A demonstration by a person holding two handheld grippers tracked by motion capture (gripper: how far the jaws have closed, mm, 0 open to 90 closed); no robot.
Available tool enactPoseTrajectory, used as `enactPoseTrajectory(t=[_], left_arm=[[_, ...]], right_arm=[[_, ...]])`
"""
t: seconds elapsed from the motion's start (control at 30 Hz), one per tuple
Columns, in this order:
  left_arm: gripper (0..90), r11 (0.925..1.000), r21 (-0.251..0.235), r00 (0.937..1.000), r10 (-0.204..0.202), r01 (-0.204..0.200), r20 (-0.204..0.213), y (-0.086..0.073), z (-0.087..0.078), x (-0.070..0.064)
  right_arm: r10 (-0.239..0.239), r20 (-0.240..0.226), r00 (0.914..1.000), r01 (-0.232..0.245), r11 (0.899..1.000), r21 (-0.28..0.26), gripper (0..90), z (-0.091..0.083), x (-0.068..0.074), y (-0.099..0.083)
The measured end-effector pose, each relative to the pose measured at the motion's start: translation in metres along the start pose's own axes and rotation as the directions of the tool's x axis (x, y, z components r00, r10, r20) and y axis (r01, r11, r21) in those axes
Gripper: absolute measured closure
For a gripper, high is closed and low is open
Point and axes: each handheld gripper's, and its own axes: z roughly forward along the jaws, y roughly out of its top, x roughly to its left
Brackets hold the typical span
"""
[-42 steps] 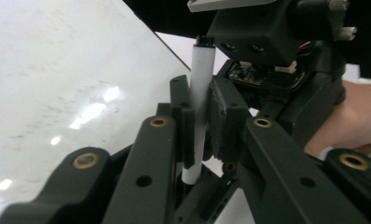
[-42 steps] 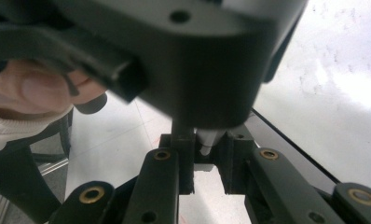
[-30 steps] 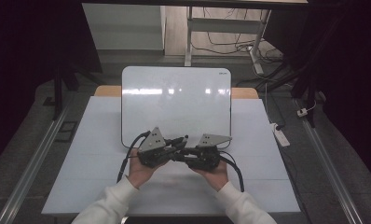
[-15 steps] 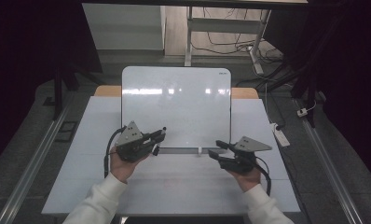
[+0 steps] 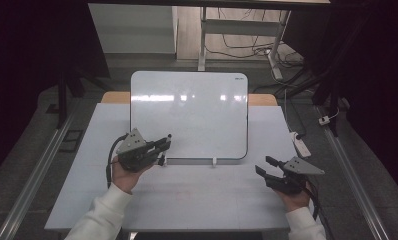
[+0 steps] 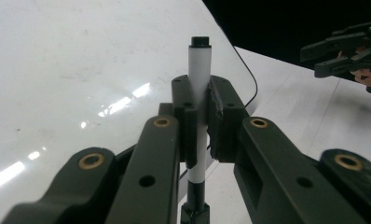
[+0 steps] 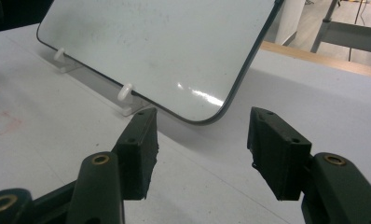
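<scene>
Honestly, with the left gripper (image 6: 200,128) clamped snug on the marker (image 6: 198,70) at the whiteboard's (image 5: 189,115) lower left, and the right gripper (image 7: 200,149) gaping empty, I'd tilt the tip down gently.

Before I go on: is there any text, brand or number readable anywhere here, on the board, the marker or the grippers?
Whiteboard: a small dark mark near its top right corner, probably a brand, too small to read.
Whiteboard surface, in the right gripper view: faint smudges, no legible writing.
Marker, clamped in the left gripper: plain white barrel, no print visible.
Right gripper: jaws open, no lettering.
Table: a faint reddish stain, not text.
</scene>
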Motion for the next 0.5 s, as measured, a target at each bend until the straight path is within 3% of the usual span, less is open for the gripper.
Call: enactPoseTrajectory(t=[0.23, 0.37, 0.5], left_arm=[[81.9, 1.0000, -0.006, 0.9997, -0.008, 0.008, -0.025, 0.006, -0.006, 0.009], [81.8, 0.9992, -0.030, 0.9984, -0.027, 0.025, -0.049, 0.023, -0.010, 0.025], [81.8, 0.9995, -0.028, 0.9966, -0.018, 0.015, -0.081, 0.037, -0.010, 0.036]], right_arm=[[-0.057, 0.010, 0.9983, 0.057, 0.998, 0.028, 42.3, 0.007, 0.006, -0.001], [-0.055, 0.012, 0.9984, 0.055, 0.998, 0.032, 42.3, 0.009, 0.007, -0.002], [-0.052, 0.015, 0.9985, 0.051, 0.998, 0.034, 42.3, 0.010, 0.006, -0.003]])
